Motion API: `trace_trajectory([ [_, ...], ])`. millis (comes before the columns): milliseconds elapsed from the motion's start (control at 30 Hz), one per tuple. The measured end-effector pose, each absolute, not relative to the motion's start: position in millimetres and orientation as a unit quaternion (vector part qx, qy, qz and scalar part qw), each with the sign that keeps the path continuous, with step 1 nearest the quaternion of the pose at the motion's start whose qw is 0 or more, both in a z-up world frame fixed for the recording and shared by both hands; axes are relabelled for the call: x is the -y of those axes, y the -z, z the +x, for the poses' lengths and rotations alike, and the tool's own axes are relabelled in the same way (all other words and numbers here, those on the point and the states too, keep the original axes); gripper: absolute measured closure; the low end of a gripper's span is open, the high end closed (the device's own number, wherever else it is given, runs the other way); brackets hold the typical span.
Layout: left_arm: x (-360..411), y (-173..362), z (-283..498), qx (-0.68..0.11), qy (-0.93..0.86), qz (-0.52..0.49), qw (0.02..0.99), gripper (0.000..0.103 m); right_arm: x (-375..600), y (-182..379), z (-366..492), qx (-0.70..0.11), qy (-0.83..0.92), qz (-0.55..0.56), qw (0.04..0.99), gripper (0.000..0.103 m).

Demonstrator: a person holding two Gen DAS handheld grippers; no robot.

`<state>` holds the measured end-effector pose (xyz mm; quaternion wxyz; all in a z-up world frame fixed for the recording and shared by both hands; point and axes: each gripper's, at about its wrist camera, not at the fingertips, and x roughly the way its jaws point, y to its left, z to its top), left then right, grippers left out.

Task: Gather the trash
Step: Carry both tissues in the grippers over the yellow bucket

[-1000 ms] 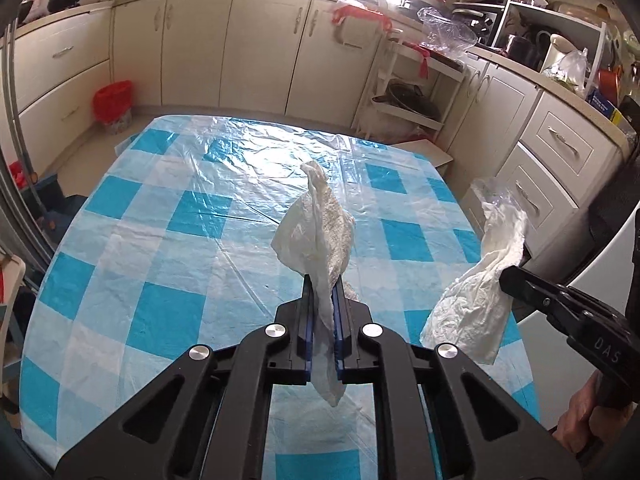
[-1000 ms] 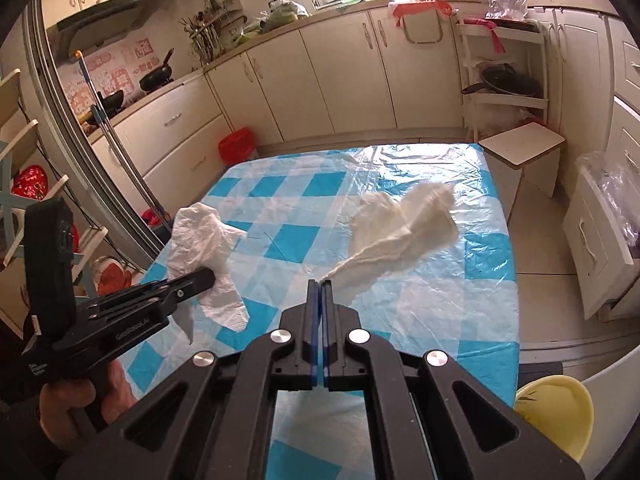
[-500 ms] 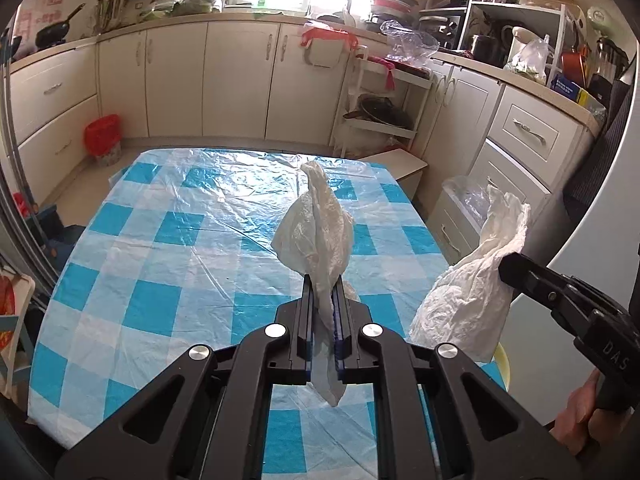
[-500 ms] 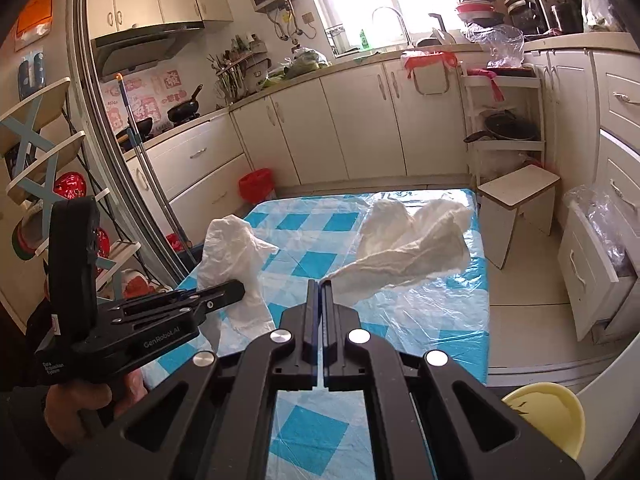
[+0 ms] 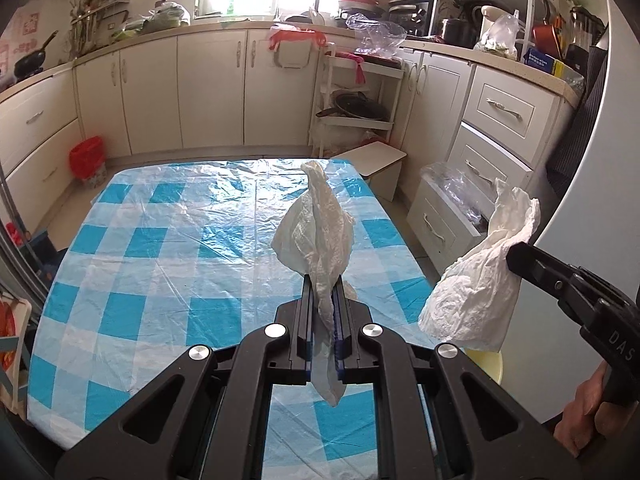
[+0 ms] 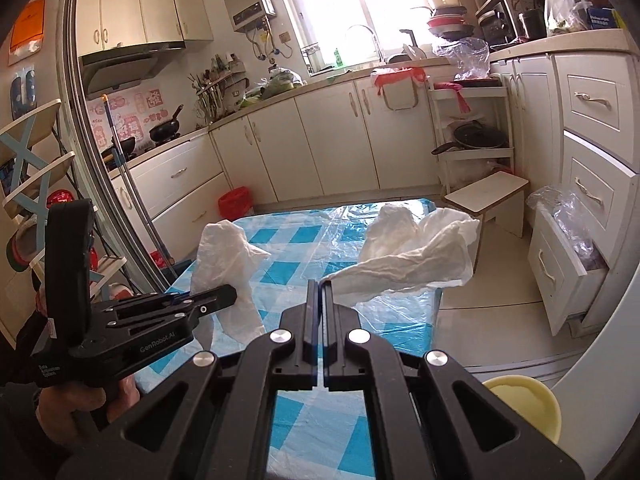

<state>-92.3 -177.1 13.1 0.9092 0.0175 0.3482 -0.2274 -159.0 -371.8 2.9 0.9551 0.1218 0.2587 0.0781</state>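
Left gripper (image 5: pixel 322 292): jaws clamped on a crumpled white tissue (image 5: pixel 318 232), centre of left wrist frame, held above the blue-checked tablecloth (image 5: pixel 160 248).
Right gripper (image 6: pixel 320 292): jaws pinched on a second crumpled tissue (image 6: pixel 420 252), centre-right of right wrist frame, above the table's far edge.
Yellow bin (image 6: pixel 524 404): lower right of right wrist frame, on the floor beside the table.

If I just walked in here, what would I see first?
You would first see two crumpled white tissues held up in the air: one pinched in the left tool, one in the right tool. Below them spreads a table with a bright blue-and-white checked cloth under clear plastic. Low at the right sits a pale yellow bin, beside the table's near corner.
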Motion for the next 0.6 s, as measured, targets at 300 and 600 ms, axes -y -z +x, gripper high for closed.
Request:
trace_trajectory([
  [300,220.9,-10.2,-104.1,-0.351,0.258,0.039,0.899,0.095,417.0,11.6,-175.9,-0.273,-0.018,0.162,0.948,0.101],
  [600,265.0,0.0,-111.5,-0.359,0.290,0.052,0.886,0.095,448.9,37.2,-180.8,-0.320,0.039,0.201,0.925,0.101],
])
